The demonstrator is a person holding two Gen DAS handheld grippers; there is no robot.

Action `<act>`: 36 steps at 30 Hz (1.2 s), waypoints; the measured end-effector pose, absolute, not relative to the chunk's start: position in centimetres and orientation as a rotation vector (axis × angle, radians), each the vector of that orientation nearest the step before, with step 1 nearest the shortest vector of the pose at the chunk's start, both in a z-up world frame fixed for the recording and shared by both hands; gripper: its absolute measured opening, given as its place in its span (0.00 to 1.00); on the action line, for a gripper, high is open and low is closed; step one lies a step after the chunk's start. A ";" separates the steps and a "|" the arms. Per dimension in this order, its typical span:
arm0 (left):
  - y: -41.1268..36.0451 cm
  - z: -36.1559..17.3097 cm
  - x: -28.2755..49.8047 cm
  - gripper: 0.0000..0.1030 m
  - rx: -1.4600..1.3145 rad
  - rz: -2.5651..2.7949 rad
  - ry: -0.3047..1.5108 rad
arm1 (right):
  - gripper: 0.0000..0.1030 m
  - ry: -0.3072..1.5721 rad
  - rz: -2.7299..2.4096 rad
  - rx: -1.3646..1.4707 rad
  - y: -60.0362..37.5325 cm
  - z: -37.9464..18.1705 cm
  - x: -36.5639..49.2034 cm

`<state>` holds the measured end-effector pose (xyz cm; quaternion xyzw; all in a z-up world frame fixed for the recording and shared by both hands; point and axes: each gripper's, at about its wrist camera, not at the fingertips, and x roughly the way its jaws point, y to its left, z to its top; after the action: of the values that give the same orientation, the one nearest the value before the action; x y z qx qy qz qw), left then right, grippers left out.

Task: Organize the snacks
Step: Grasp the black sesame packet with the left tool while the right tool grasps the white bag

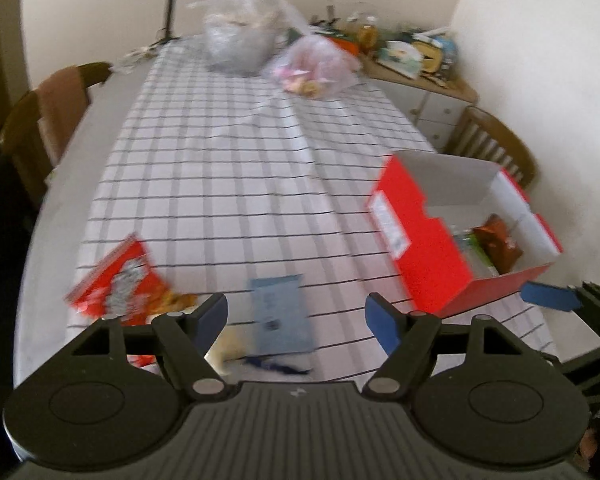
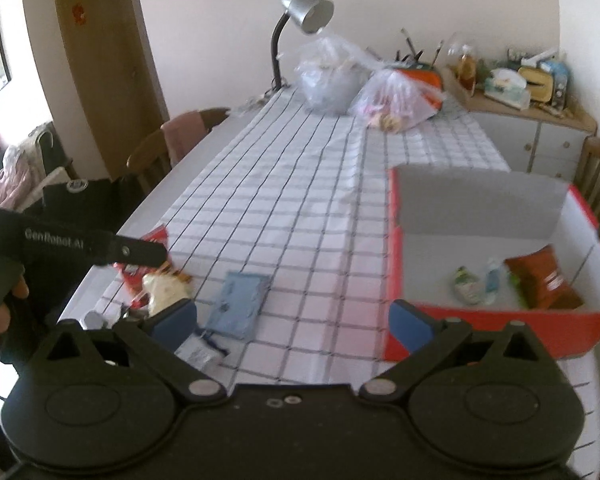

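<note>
Two grippers, the left gripper (image 1: 296,312) and right gripper (image 2: 294,322), are held released above the bench (image 2: 300,184); nothing is grasped. A red box (image 2: 500,324) is seen right, a blue packet (image 2: 238,304) near.

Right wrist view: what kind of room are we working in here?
Most likely a home dining room. A long table under a checked cloth has wooden chairs around it, a desk lamp at its far end, and a cluttered sideboard against the wall. A wooden door opens off the left.
</note>
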<state>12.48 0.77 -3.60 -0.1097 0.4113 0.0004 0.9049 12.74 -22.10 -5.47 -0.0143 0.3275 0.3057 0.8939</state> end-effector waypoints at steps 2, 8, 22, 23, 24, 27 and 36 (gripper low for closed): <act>2.5 -4.1 11.9 0.73 -0.240 0.021 0.862 | 1.00 0.698 0.647 -0.033 -20.8 -6.0 12.3; 5.9 -5.9 10.9 0.73 -0.235 0.050 0.901 | 0.99 0.772 0.641 -0.039 -17.3 -8.3 12.0; 7.5 -11.1 7.5 0.73 -0.131 0.002 0.960 | 0.97 0.932 0.622 -0.121 -10.4 -14.0 13.1; 7.7 -11.3 7.3 0.73 -0.132 0.005 0.963 | 0.96 0.937 0.622 -0.128 -10.1 -14.3 13.2; 7.8 -11.4 7.2 0.73 -0.134 0.005 0.965 | 0.96 0.943 0.622 -0.133 -9.7 -14.6 13.3; 7.9 -11.6 6.9 0.73 -0.102 0.000 0.962 | 0.95 0.960 0.616 -0.138 -8.7 -15.2 13.7; 6.4 -12.4 6.4 0.73 -0.014 -0.054 0.957 | 0.95 0.974 0.585 -0.185 -6.6 -16.2 14.4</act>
<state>6.44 6.45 -12.36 -0.0067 0.4605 -0.0261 0.8872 14.38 -6.56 -16.20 -0.0875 0.4604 0.2767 0.8389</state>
